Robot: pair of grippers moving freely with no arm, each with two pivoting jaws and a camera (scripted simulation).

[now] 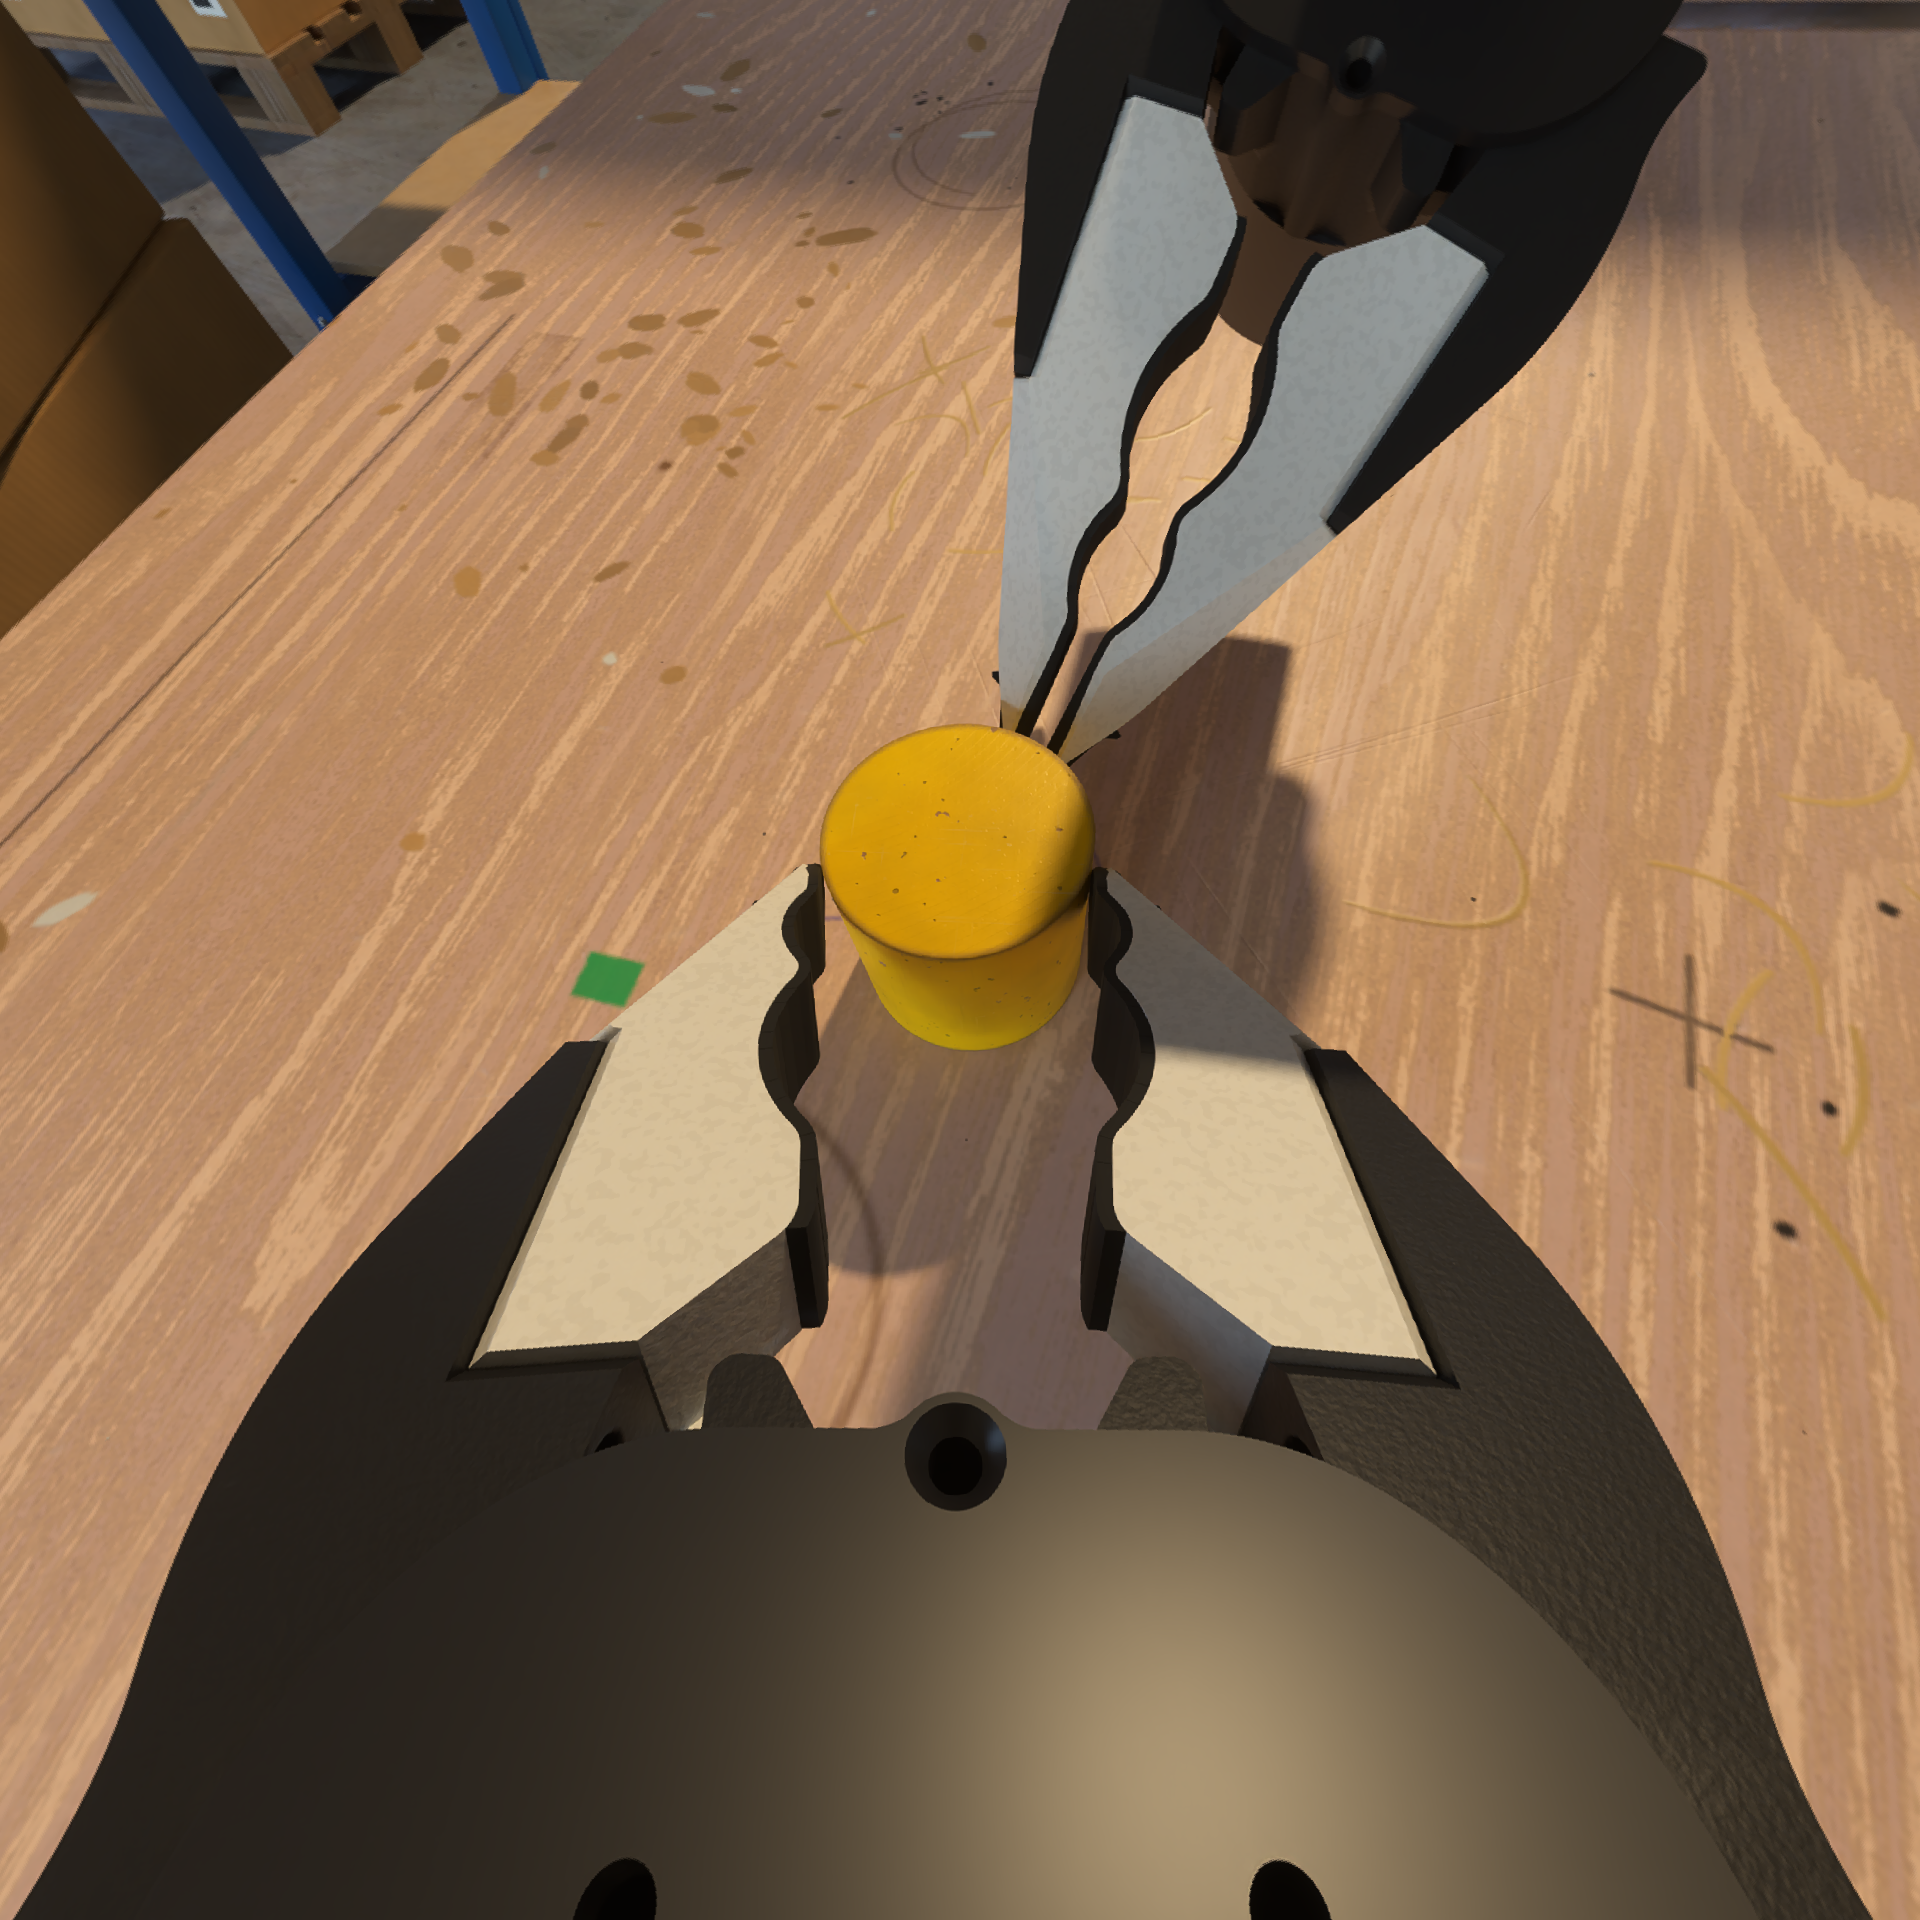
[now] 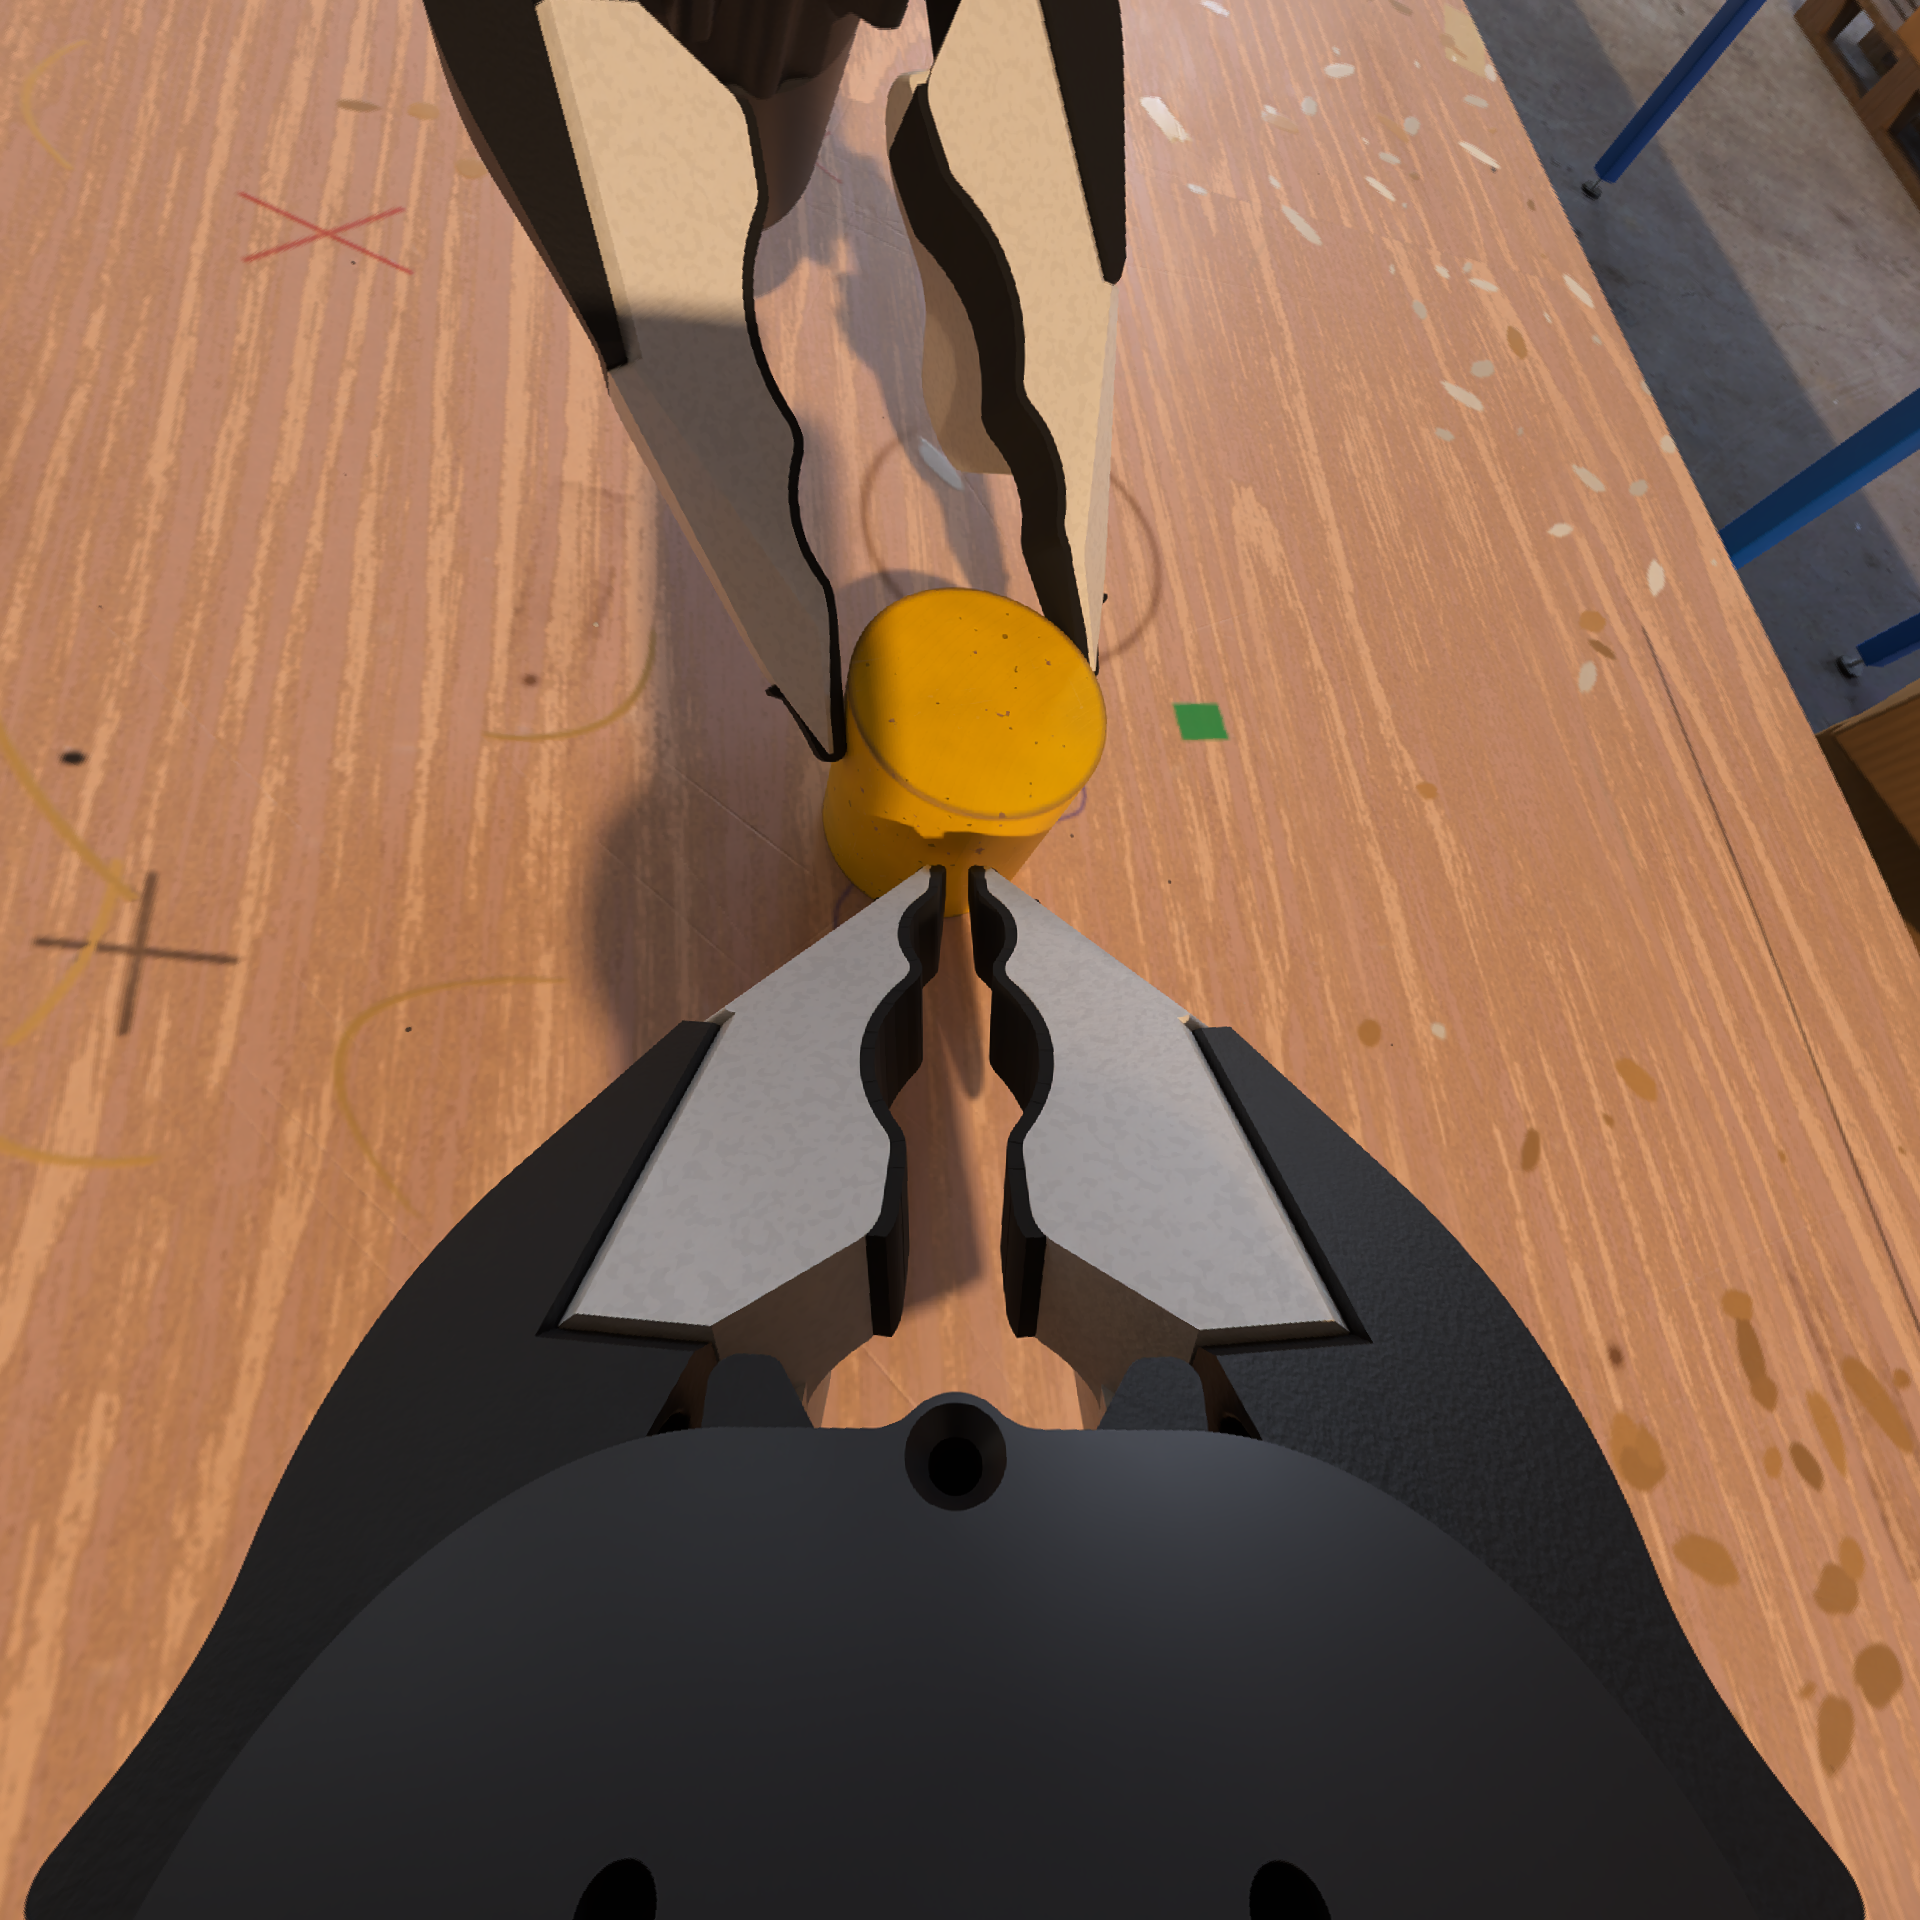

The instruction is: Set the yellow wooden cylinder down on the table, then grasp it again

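A yellow wooden cylinder [image 1: 951, 894] stands upright on the wooden table [image 1: 416, 727]. My left gripper [image 1: 956, 883] has one tan fingertip pressed against each side of it, near its top, so it is shut on the cylinder. In the right wrist view the cylinder [image 2: 966, 717] sits between those same fingers of the left gripper [image 2: 961, 696]. My right gripper [image 2: 954, 878] is shut and empty, its grey tips right at the cylinder's near side. In the left wrist view the right gripper [image 1: 1039, 727] points down just behind the cylinder.
A small green square [image 1: 608, 979] lies flat on the table beside the cylinder, also in the right wrist view [image 2: 1200, 721]. The table edge [image 2: 1714, 623] runs along one side, with blue frame legs [image 1: 208, 156] and cardboard boxes [image 1: 104, 343] beyond it.
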